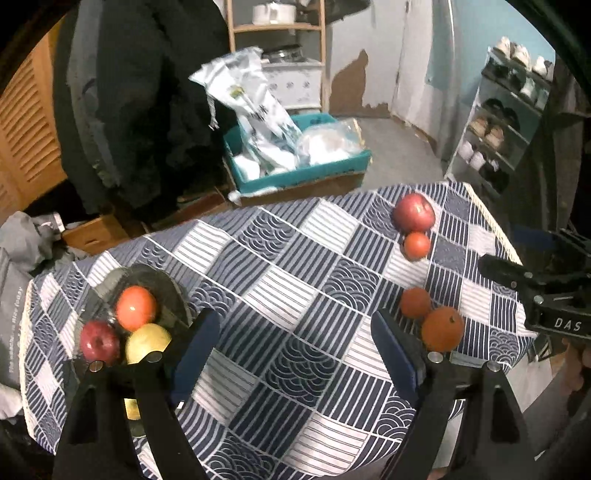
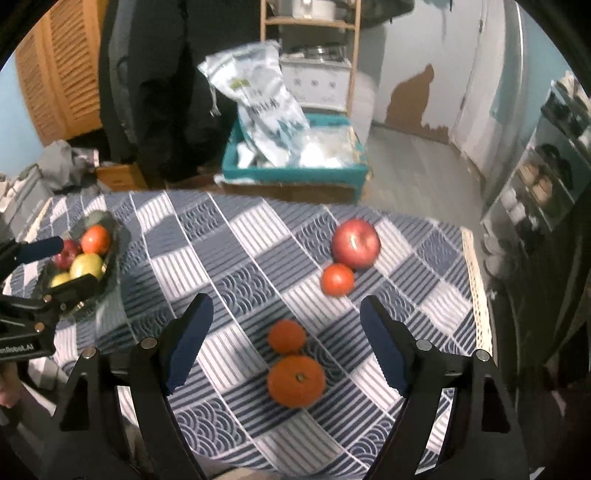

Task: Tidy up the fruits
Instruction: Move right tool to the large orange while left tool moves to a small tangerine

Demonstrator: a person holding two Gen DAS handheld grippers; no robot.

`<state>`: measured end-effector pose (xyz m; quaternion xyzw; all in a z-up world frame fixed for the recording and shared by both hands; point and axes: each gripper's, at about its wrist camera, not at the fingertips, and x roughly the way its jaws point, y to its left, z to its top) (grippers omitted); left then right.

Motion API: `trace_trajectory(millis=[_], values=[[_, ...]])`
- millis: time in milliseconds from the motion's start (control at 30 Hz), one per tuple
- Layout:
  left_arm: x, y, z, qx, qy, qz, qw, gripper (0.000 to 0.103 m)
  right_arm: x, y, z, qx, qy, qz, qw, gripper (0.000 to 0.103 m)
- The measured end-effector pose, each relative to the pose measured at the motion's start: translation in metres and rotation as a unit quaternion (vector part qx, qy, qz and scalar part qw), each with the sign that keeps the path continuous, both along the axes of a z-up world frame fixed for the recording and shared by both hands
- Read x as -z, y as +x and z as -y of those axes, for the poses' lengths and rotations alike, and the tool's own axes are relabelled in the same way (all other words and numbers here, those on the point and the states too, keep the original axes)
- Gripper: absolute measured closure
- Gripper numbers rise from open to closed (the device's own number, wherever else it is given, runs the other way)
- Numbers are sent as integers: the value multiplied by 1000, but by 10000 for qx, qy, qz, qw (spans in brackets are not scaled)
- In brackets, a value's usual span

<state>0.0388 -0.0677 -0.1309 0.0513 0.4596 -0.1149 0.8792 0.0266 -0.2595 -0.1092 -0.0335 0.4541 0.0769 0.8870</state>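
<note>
A dark glass bowl [image 1: 162, 284] at the table's left holds an orange-red fruit [image 1: 136, 307], a red apple [image 1: 99, 340] and a yellow-green apple [image 1: 147, 343]; the bowl also shows in the right wrist view [image 2: 110, 258]. On the cloth to the right lie a big red apple [image 2: 355, 243], a tomato [image 2: 337, 279], a small orange [image 2: 287, 336] and a larger orange [image 2: 296, 380]. My left gripper [image 1: 295, 347] is open and empty beside the bowl. My right gripper [image 2: 286, 343] is open, its jaws on either side of the two oranges, above them.
The table wears a blue and white patterned cloth [image 2: 236, 258]. Behind it on the floor stand a teal crate [image 2: 295, 173] with plastic bags, a wooden shelf [image 2: 310, 22] and a shoe rack [image 1: 502, 122] at right. The right table edge [image 2: 476, 288] is near the fruits.
</note>
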Motion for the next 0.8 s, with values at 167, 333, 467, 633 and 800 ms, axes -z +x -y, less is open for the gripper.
trace_trajectory(millis=[167,333,467,633,800], values=[[21,3,14,139,145,-173,9996,18,33,3,12,45,-6,-486,9988,21],[43,8,25,217,260,-404,9986,18,68,7,23,120,245,-987,9947,21],[59,11,32,306,358,-526,9975,18,94,9,24,123,329,-1399,9895,21],[75,12,37,343,494,-705,9957,18,120,11,21,73,164,-1707,9852,21],[90,14,36,346,589,-843,9941,18,137,14,18,19,98,-1894,9819,21]])
